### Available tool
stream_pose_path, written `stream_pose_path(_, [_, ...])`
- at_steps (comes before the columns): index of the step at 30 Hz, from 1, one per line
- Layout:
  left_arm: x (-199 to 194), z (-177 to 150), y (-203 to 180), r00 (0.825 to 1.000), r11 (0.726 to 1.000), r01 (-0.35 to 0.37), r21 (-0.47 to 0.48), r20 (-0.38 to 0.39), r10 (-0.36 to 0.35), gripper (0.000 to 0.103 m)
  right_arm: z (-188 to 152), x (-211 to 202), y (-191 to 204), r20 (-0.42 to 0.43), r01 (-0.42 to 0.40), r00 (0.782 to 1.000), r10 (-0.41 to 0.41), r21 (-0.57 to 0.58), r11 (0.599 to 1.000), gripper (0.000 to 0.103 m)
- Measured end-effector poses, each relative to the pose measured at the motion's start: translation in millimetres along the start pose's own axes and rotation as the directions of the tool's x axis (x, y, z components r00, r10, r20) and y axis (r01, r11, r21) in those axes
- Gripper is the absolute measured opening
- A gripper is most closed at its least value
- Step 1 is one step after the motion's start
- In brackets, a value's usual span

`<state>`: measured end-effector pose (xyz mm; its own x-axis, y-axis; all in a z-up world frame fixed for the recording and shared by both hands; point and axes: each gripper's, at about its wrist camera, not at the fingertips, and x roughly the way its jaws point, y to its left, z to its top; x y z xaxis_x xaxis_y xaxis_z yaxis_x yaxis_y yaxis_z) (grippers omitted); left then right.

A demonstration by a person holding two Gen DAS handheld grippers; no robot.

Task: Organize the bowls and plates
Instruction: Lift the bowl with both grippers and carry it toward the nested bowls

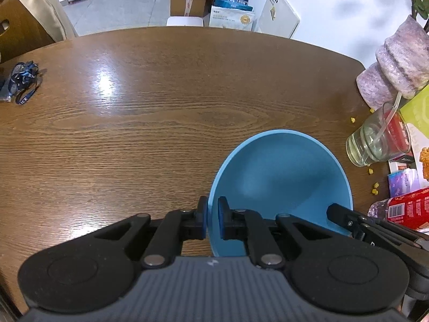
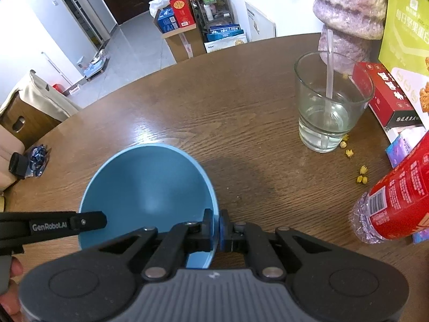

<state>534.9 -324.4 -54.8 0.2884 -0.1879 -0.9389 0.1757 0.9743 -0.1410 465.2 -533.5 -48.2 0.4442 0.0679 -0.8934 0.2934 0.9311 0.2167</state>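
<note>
A blue bowl (image 1: 281, 177) is held tilted over the brown wooden table (image 1: 134, 123). My left gripper (image 1: 212, 218) is shut on the bowl's left rim, one pad outside and one inside. My right gripper (image 2: 216, 228) is shut on the opposite rim of the same blue bowl (image 2: 147, 185). In the left wrist view the right gripper's black fingers (image 1: 346, 220) show at the bowl's right edge. In the right wrist view the left gripper's finger (image 2: 85, 221) reaches the bowl's left rim. No plate is in view.
A glass of water with a straw (image 2: 329, 107) stands at the right, near a purple knitted object (image 2: 348, 13), red and green boxes (image 2: 386, 99) and a lying red bottle (image 2: 396, 201). Yellow crumbs (image 2: 362, 174) dot the table. A blue lanyard (image 1: 22, 80) lies far left.
</note>
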Motion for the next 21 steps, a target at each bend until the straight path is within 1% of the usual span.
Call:
stream_pose_path(8, [-28.7,-7.5,11.5,0.999,1.0,-0.005,-0.013,0.039,0.005,0.009,-3.5,-21.9,17.9,0.031,-0.012,0.999,0.012,-0.023,1.0,0.004])
stream_pose_path(15, [-56.3,-18.8,29.1,0.998,0.999,-0.012,-0.039,0.069,0.015,0.009,-10.1,-40.6,41.1,0.05,-0.026,0.998,0.028,-0.052,0.998,0.004])
stream_pose_path(21, [-80.7,-30.1,51.8,0.995,0.998,-0.018,-0.068,0.095,0.024,0.009,-18.9,-55.9,67.1,0.065,-0.041,0.997,0.047,-0.086,0.995,0.004])
